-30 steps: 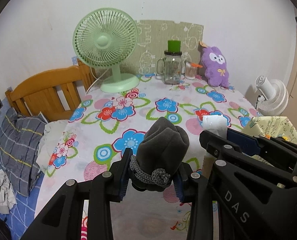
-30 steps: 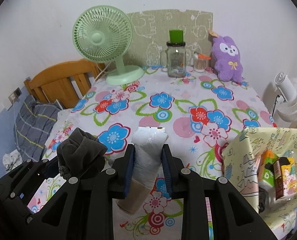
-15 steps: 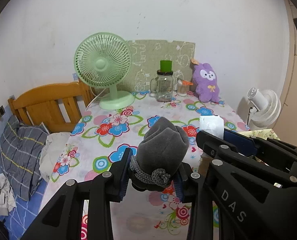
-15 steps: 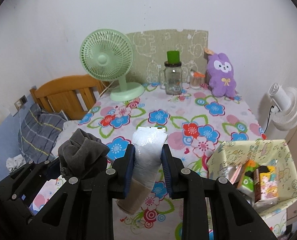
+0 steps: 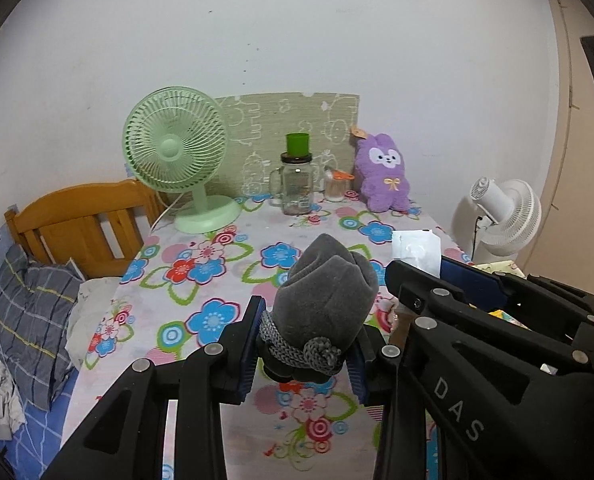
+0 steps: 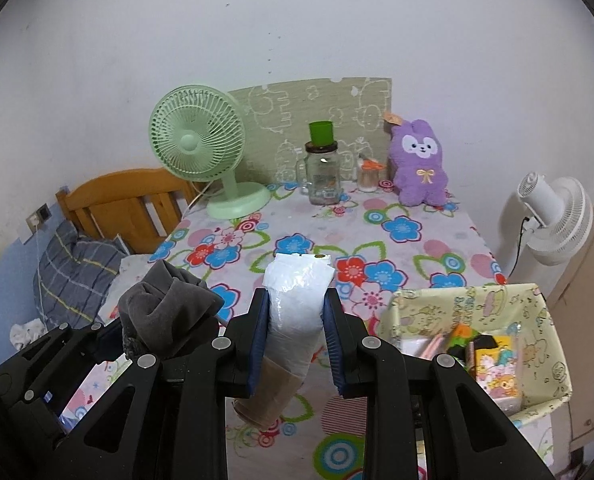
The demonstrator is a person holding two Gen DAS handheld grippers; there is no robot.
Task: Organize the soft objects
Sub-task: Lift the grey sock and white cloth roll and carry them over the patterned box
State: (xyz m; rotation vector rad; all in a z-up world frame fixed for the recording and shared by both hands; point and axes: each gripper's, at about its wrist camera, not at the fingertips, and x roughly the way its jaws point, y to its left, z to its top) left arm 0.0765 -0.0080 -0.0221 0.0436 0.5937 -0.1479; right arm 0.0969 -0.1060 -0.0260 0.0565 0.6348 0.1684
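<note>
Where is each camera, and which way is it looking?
Left wrist: sits on the left gripper, looking along its fingers across the table to the wall; it clamps a grey pouch, with the right gripper beside it.
Right wrist: sits on the right gripper, facing the same way; it clamps a white bag, with the left gripper on its left.
Both show the green fan, jar and purple bunny.
</note>
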